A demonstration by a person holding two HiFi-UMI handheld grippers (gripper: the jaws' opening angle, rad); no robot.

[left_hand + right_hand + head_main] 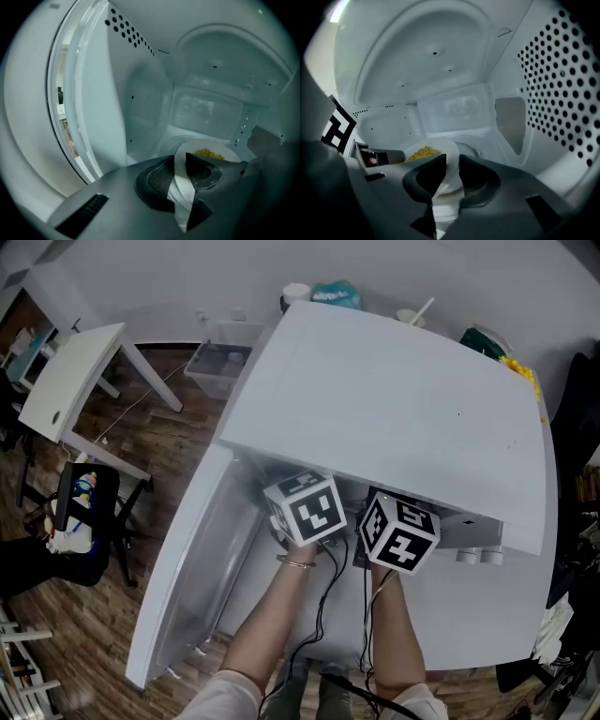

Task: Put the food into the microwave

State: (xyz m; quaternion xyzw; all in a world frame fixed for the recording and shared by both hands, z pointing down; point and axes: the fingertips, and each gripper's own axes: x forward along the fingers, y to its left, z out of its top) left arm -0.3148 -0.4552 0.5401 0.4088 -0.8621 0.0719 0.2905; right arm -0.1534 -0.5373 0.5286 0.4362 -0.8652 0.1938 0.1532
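A plain workroom is showing: wood floor [169,456], a white table [70,381] standing upper left, a bin [217,367] sitting top centre beside the microwave [394,418].

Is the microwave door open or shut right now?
Open: the door stands swung out leftward, and the plate is held inside the cavity.

In the head view the microwave [394,399] hides the plate [192,149] and food [209,153]; the left tool [184,174] and right tool [451,174] cover the plate's near rim.
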